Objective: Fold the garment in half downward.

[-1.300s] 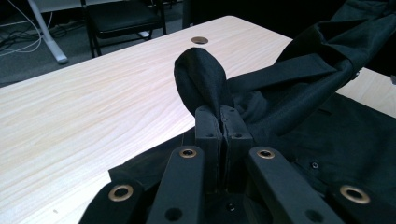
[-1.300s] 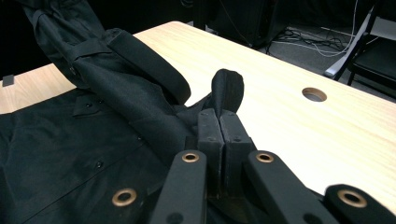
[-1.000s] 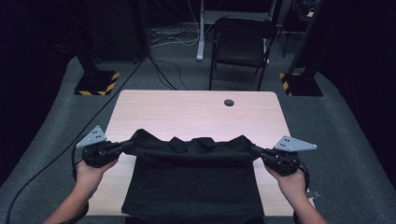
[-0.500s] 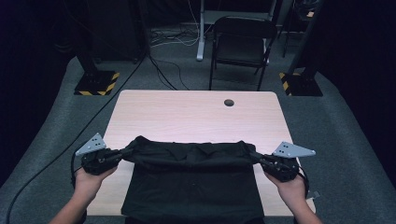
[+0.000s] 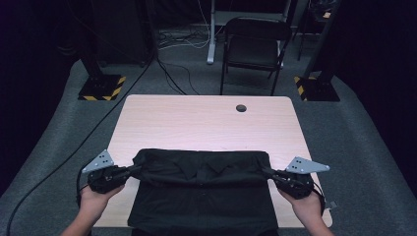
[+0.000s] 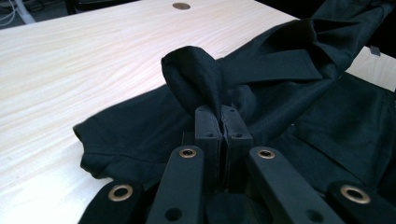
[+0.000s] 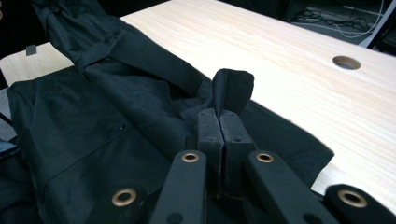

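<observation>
Both tongs are clenched on cloth: the left gripper (image 5: 129,171) pinches the left end of a black fabric garment (image 5: 201,191), which lies folded along the near edge of the pale wooden table (image 5: 206,118), while the right gripper (image 5: 269,173) pinches its right end.

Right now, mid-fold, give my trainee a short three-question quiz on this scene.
1. True or false: the left hand-held gripper has its jaws open and clear of the black garment.
2. What does the right hand-held gripper pinch? A) a cable B) a fold of the black garment C) the table edge
3. What stands on the floor beyond the table, on its far side?

Key
1. False: the jaws are shut on a fold of the cloth.
2. B
3. A dark folding chair.
</observation>
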Motion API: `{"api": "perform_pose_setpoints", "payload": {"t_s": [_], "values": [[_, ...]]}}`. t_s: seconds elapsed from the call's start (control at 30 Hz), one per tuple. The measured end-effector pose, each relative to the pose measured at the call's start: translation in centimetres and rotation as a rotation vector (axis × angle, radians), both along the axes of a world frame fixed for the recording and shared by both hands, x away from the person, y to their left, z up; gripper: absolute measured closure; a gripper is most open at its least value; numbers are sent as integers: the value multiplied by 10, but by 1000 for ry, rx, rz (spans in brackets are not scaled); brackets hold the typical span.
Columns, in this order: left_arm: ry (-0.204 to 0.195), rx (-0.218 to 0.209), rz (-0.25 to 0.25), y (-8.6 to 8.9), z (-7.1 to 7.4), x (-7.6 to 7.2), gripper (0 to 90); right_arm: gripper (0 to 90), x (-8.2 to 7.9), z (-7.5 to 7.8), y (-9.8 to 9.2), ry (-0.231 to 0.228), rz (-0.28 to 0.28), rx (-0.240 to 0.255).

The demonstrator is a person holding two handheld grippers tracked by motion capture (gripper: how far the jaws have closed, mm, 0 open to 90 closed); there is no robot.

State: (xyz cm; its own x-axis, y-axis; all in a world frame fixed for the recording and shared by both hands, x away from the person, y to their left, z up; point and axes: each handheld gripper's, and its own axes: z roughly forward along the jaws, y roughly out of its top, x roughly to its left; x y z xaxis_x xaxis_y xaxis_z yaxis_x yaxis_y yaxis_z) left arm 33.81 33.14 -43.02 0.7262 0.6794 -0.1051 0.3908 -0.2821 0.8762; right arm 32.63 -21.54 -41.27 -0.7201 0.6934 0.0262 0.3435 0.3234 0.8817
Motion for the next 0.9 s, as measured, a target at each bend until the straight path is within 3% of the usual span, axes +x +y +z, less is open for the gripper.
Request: {"api": "perform_pose_setpoints", "payload": {"t_s": [0.9], "values": [[69, 34, -26, -2, -26, -12, 865, 887, -12, -29, 4, 67, 36, -50]]}}
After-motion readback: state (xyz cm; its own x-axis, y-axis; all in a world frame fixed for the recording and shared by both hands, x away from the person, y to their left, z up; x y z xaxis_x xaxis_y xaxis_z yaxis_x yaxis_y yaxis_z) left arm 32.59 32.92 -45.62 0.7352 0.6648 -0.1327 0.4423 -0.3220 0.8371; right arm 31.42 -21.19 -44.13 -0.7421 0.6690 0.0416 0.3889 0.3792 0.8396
